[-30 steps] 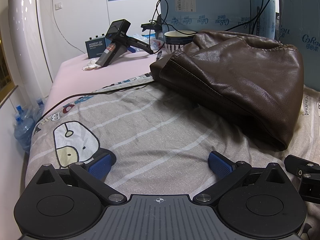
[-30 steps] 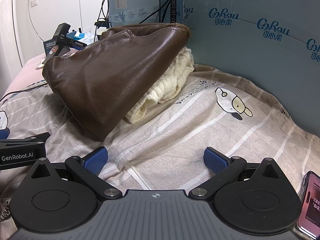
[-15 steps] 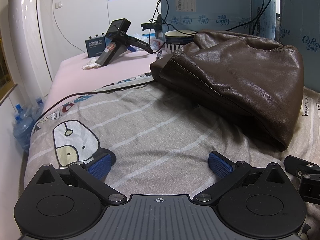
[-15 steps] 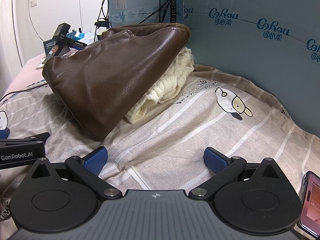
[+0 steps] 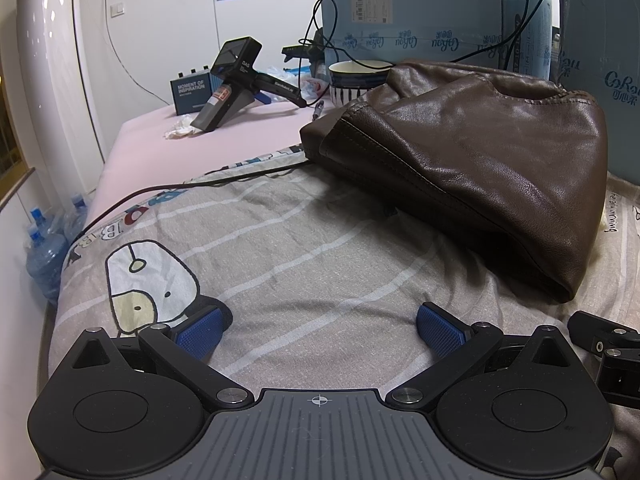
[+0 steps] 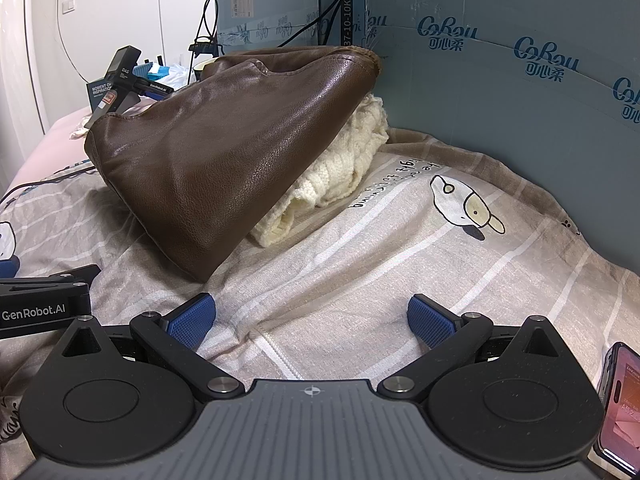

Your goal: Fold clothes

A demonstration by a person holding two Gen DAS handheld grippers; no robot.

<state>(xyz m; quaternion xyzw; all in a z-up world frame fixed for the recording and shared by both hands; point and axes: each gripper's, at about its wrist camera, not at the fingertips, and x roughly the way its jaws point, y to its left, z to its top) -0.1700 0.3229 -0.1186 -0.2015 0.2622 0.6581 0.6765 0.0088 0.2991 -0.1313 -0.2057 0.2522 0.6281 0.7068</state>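
Observation:
A brown leather garment lies heaped on the grey striped bedsheet; it also shows in the right wrist view. A cream knitted sweater lies under its right side. My left gripper is open and empty, low over the sheet in front of the leather garment. My right gripper is open and empty, low over the sheet just right of the left one, near the garment's front corner.
Blue cardboard boxes wall the back and right. A spare gripper device, a small box, a bowl and cables sit at the far left. A phone lies at the right. Water bottles stand beside the bed.

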